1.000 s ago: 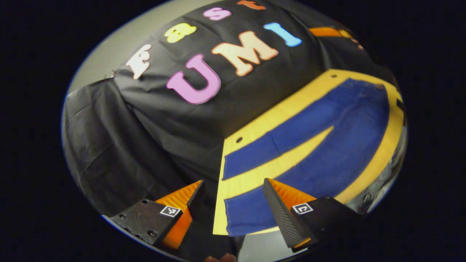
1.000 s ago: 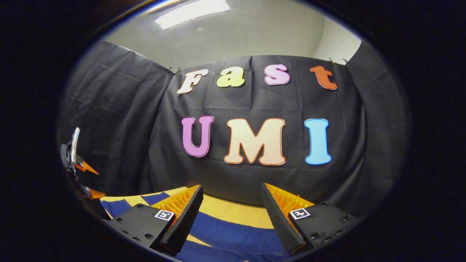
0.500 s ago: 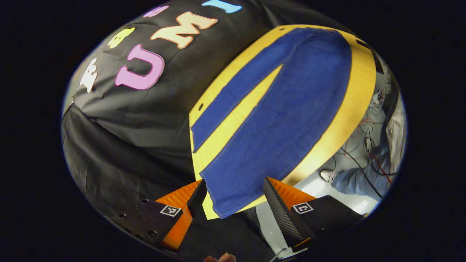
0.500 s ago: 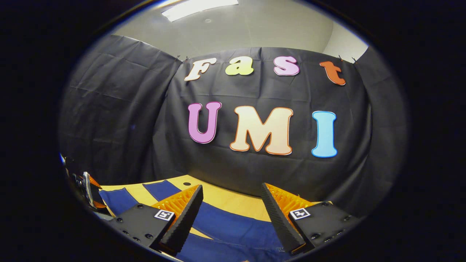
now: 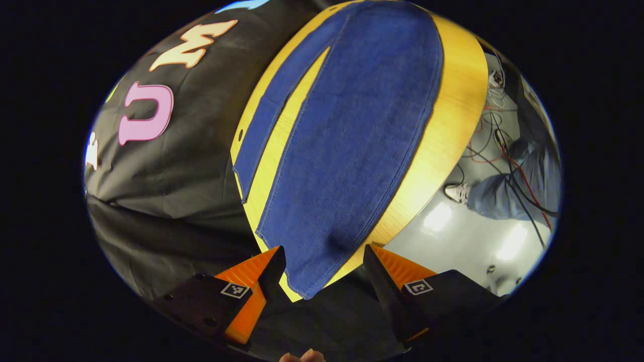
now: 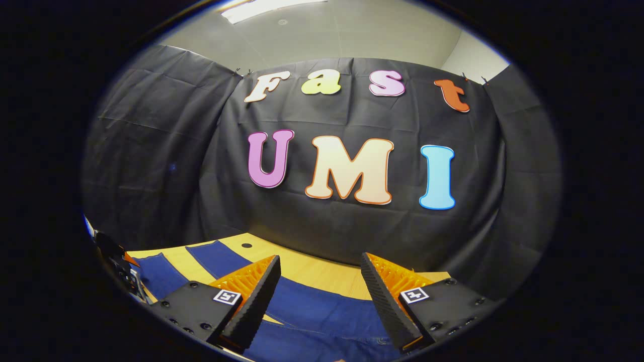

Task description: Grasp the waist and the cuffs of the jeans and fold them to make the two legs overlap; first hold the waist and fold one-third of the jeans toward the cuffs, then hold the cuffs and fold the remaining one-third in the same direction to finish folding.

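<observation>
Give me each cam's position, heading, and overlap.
Left gripper view: above the near cuff, looking down along the jeans; open left gripper, fingertip, shoe.
Right gripper view: low over the jeans, facing the booth wall; open right gripper.
Shared: jeans, wooden table.

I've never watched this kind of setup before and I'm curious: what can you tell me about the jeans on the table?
The jeans are dark blue denim with lighter stitching along the seams. They lie flat and unfolded on a light wooden table, the two legs spread apart so a wedge of tabletop shows between them. One leg runs nearer the black cloth wall. The nearer leg's cuff sits at the table's edge, right in front of the open left gripper, which is not touching it. The open right gripper hovers over the other end.
</observation>
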Demonstrator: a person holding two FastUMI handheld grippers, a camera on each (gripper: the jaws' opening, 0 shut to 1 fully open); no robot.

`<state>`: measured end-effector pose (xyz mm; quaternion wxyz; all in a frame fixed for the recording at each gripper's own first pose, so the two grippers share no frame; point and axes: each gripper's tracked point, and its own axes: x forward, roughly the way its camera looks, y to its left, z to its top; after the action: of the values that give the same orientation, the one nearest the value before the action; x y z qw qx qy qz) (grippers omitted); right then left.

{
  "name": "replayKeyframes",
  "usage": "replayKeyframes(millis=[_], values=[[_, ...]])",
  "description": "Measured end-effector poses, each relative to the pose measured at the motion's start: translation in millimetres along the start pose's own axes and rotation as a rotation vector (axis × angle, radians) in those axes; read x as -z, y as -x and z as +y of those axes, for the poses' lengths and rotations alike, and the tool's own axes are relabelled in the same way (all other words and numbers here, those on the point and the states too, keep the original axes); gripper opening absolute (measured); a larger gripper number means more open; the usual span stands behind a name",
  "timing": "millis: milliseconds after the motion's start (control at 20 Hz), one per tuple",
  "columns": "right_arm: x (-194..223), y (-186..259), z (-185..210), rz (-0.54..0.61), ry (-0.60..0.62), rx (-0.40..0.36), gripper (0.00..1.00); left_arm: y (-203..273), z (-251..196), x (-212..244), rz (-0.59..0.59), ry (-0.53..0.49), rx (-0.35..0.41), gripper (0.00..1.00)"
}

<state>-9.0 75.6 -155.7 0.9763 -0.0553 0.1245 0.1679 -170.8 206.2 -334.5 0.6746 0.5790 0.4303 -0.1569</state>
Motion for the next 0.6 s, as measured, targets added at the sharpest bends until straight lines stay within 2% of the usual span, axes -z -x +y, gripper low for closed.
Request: replayKeyframes(millis=[150, 250, 350, 450, 500, 600], values=[[1.3, 0.6, -7.3, 0.003, 0.002, 0.029, 0.99, -9.4, 6.5, 4.0, 0.018, -0.048, -0.014, 0.95], [5.3, -1.0, -9.3, 0.011, 0.001, 0.044, 0.99, -16.0, 11.0, 6.7, 0.020, -0.054, -0.020, 0.90], [9.8, -1.6, -11.3, 0.023, -0.001, 0.058, 0.99, -22.5, 16.4, 2.4, 0.015, -0.069, -0.027, 0.89], [13.5, -0.7, -14.0, 0.035, 0.000, 0.076, 0.99, -29.6, 12.9, 1.3, 0.016, -0.078, 0.000, 0.85], [14.2, 1.2, -17.8, 0.039, 0.008, 0.091, 0.99, -33.3, 6.6, 3.2, 0.024, -0.075, 0.031, 0.79], [18.7, 4.4, -29.3, 0.047, 0.035, 0.123, 1.00, -32.4, 0.5, 3.1, 0.034, -0.066, 0.042, 0.43]])
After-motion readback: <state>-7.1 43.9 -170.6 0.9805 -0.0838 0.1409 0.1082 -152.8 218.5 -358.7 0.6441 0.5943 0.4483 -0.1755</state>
